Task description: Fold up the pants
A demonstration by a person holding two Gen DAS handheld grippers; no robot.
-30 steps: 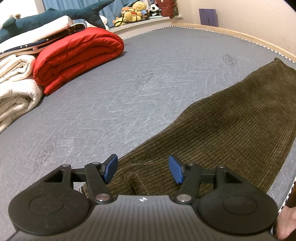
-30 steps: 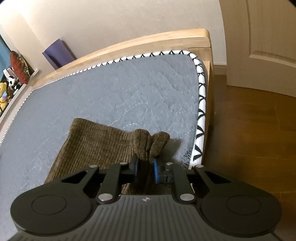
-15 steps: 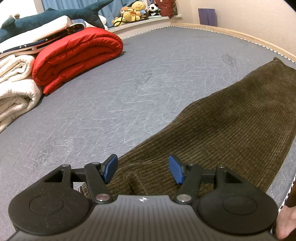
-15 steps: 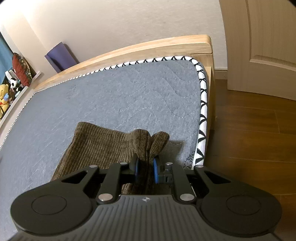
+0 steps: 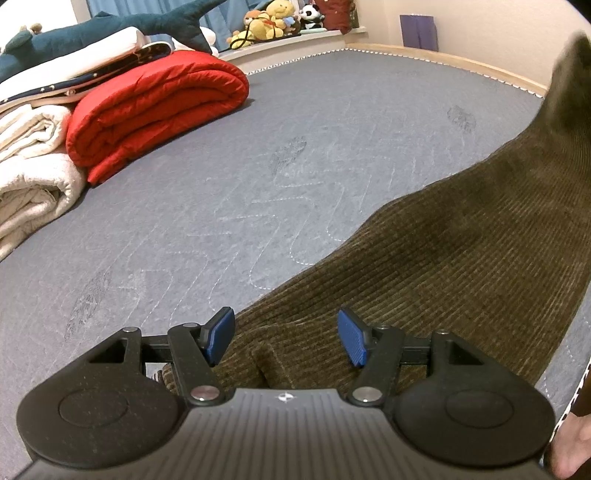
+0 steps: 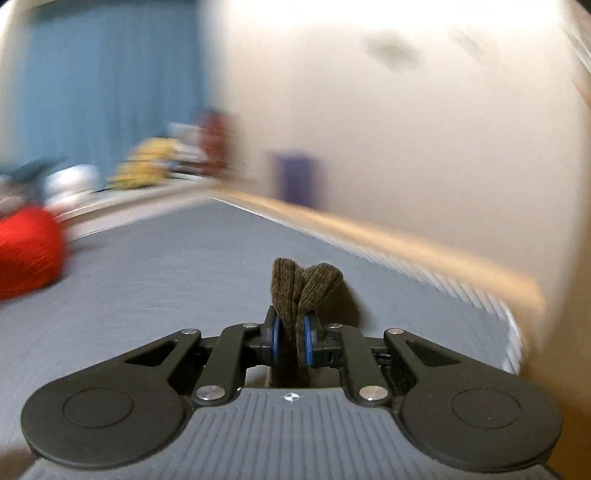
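Note:
Dark olive corduroy pants [image 5: 461, 251] lie along the grey mattress [image 5: 258, 166], running from under my left gripper to the far right, where their end rises off the bed. My left gripper [image 5: 286, 334] is open and hovers over the near end of the pants, blue pads on either side of a small fold. My right gripper [image 6: 291, 338] is shut on a bunched end of the pants [image 6: 303, 284], held up above the mattress [image 6: 166, 258]. The right wrist view is blurred by motion.
A rolled red quilt [image 5: 155, 107] and cream blankets [image 5: 29, 173] lie at the far left of the bed. Plush toys [image 5: 266, 22] sit on a ledge behind. A wooden bed rail [image 5: 461, 64] runs along the far edge. A bare foot [image 5: 570, 450] shows at lower right.
My right gripper has lifted and swung with the pants end, now facing across the bed instead of the floor and door. The far end of the pants has risen. My left gripper stays open in place.

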